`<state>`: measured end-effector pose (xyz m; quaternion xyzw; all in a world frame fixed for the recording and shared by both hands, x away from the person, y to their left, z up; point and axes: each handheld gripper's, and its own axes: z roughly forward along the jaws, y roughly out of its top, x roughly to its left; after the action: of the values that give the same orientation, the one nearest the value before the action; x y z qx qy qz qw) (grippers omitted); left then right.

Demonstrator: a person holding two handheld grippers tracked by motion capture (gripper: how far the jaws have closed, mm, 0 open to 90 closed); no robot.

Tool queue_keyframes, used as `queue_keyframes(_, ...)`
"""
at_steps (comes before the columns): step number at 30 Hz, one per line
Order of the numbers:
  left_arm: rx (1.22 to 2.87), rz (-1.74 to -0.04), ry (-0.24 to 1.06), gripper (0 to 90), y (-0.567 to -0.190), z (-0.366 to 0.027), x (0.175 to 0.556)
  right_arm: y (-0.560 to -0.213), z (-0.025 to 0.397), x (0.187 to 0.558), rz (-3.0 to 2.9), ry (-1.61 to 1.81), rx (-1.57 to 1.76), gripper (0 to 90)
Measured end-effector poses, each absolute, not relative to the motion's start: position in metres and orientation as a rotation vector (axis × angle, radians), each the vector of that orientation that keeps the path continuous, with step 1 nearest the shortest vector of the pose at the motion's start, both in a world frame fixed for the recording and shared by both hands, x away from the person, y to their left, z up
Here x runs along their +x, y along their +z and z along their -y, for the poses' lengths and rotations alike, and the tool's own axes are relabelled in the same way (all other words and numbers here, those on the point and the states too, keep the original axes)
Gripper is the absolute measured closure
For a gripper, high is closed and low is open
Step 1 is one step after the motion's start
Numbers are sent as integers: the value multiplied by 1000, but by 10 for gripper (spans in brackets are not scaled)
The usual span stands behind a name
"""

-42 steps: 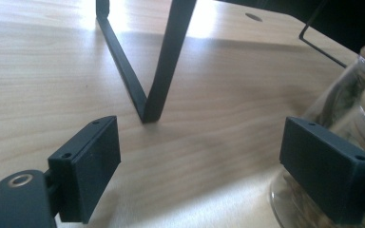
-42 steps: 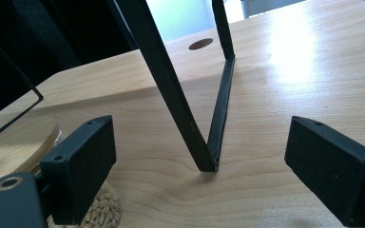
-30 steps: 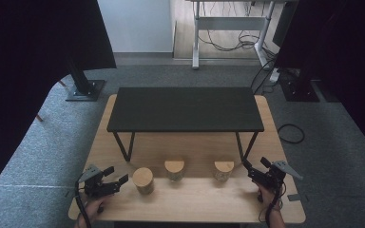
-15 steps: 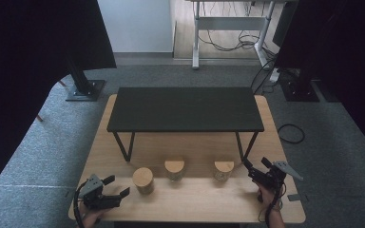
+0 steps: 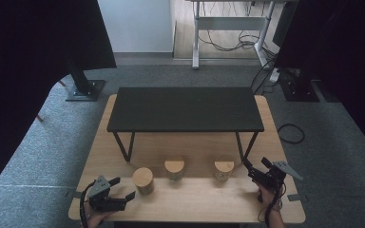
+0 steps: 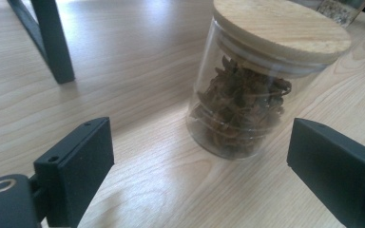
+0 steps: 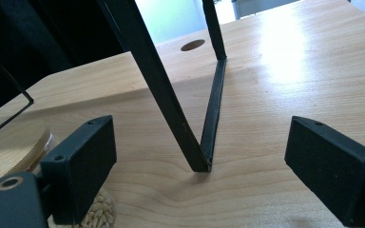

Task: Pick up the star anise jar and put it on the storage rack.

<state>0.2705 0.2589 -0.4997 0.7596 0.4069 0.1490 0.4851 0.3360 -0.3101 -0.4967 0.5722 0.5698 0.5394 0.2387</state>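
Note:
Three glass jars with wooden lids stand in a row on the wooden table (image 5: 190,202): a left jar (image 5: 143,180), a middle jar (image 5: 174,168) and a right jar (image 5: 224,170). My left gripper (image 5: 122,188) is open near the table's front left corner, jaws pointing at the left jar (image 6: 261,80), which holds dark star-shaped spice; the jar stands a little beyond the jaws. My right gripper (image 5: 252,167) is open just right of the right jar, facing the black shelf's V-shaped leg (image 7: 204,123). That jar (image 7: 24,156) holds pale seeds.
A black shelf (image 5: 185,109) on thin V-shaped legs spans the back half of the table. A round hole (image 7: 193,45) is cut in the tabletop behind the leg. Grey carpet, a desk frame and cables lie beyond the table.
My left gripper has drawn back toward the table's front edge and lower left, away from the left jar. The right gripper has stayed where it was.

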Motion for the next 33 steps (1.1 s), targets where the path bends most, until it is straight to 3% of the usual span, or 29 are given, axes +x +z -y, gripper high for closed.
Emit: queue_keyframes(33,1900,-921,373,78,-500,-216,290,-497,310,338,-1573,1473,1571,100)
